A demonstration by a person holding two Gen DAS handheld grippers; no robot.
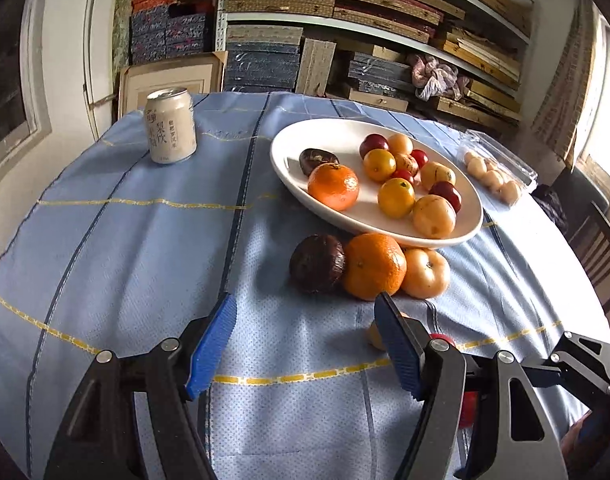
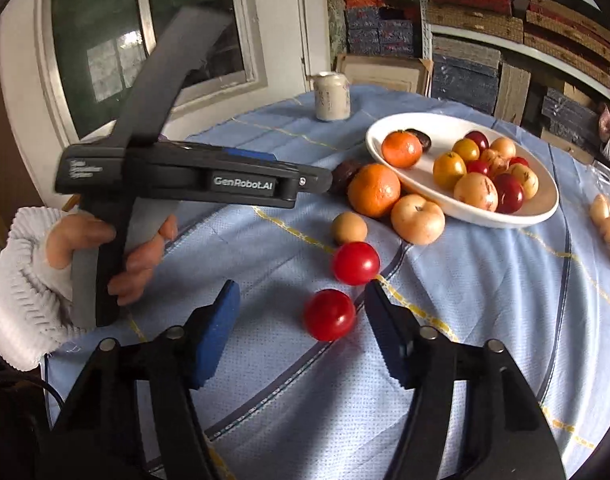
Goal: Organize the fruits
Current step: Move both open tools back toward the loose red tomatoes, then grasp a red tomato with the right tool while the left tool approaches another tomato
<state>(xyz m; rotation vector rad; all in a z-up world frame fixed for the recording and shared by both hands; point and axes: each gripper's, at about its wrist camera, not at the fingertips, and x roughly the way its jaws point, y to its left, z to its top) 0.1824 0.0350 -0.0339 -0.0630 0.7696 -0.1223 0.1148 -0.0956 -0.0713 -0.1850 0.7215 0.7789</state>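
Note:
A white oval plate (image 1: pixel 345 132) (image 2: pixel 541 208) holds an orange, a dark fruit and several small yellow and red fruits. Beside its near rim lie a dark fruit (image 1: pixel 316 263), an orange (image 1: pixel 373 265) (image 2: pixel 373 189) and a pale round fruit (image 1: pixel 425 273) (image 2: pixel 417 218). Nearer lie a small tan fruit (image 2: pixel 349 228) and two red fruits (image 2: pixel 355 263) (image 2: pixel 329 314). My left gripper (image 1: pixel 305 314) is open and empty, short of the dark fruit; its body shows in the right wrist view (image 2: pixel 193 178). My right gripper (image 2: pixel 302 302) is open around the nearest red fruit.
A pale drink can (image 1: pixel 170 125) (image 2: pixel 331 96) stands at the far left of the blue cloth-covered round table (image 1: pixel 125 260). A clear pack of small pale fruits (image 1: pixel 495 174) lies right of the plate. Shelves of boxes stand behind. A dark chair (image 1: pixel 597 248) is at the right.

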